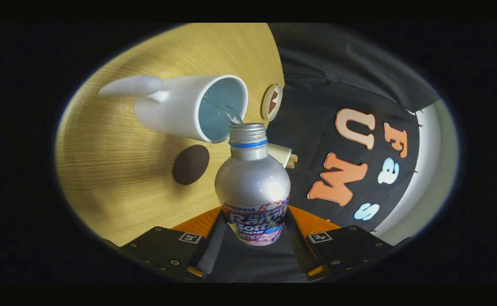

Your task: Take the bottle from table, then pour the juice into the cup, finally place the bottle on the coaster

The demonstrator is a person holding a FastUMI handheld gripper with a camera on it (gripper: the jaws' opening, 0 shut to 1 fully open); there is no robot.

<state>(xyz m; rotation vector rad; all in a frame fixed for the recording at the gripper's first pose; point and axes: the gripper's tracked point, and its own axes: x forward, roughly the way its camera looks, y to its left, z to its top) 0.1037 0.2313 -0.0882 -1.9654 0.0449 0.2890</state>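
Note:
A silver metal bottle (252, 182) with a blue neck ring and a printed label sits between my two fingers, and my gripper (255, 238) is shut on its lower body. The whole view is rolled, so the bottle is tipped over the table. Its open mouth is at the rim of a white cup (189, 106) with a long curved handle. A thin clear stream runs from the mouth into the cup, whose inside looks pale blue. A dark brown round coaster (190, 164) lies flat on the wooden table (117, 170), beside the cup and to the side of the bottle's shoulder.
A small round wooden piece with a brown mark (272, 102) lies near the table's edge beyond the cup. A cream object with a wooden end (283, 155) shows just behind the bottle's neck. The black booth wall hangs past the table's edge.

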